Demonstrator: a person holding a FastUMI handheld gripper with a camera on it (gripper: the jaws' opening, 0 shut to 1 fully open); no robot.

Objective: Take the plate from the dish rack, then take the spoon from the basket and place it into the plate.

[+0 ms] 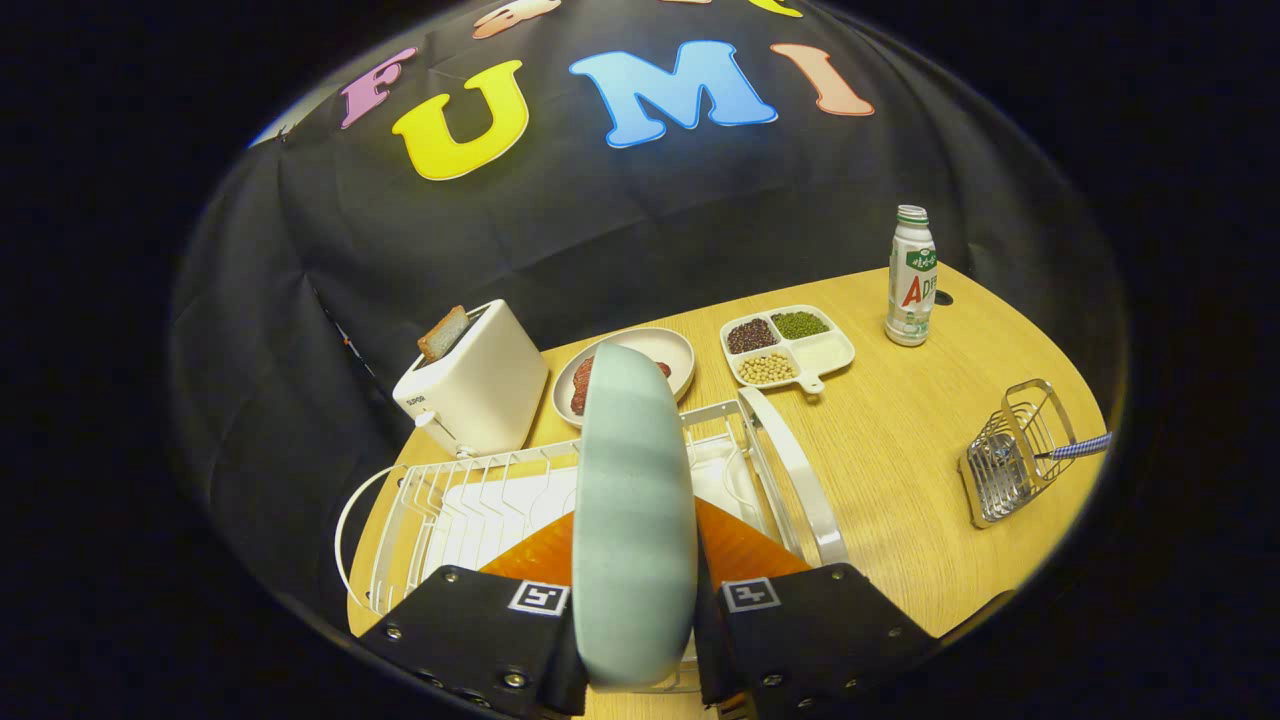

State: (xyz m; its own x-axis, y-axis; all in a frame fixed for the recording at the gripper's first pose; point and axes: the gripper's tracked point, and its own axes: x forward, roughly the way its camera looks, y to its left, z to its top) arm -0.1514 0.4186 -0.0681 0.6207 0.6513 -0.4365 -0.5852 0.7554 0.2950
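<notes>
Gripping the pale green plate (632, 510) edge-on, the gripper (640, 640) has both fingers pressed on its faces above the white dish rack (450, 500). It should lift straight up past the wires, then set it flat on the wooden table (900, 450), short of the wire basket (1010, 460) holding the spoon (1080, 447).

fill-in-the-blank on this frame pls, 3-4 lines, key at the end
1. The claw is shut on the pale green ____, held on edge between its fingers.
2. A slice of bread sticks up from the white ____ beyond the dish rack.
3. The spoon's checked handle pokes out of the wire ____ on the table.
4. The divided tray of beans sits between the bowl and the ____.

Missing words: plate; toaster; basket; bottle
</notes>
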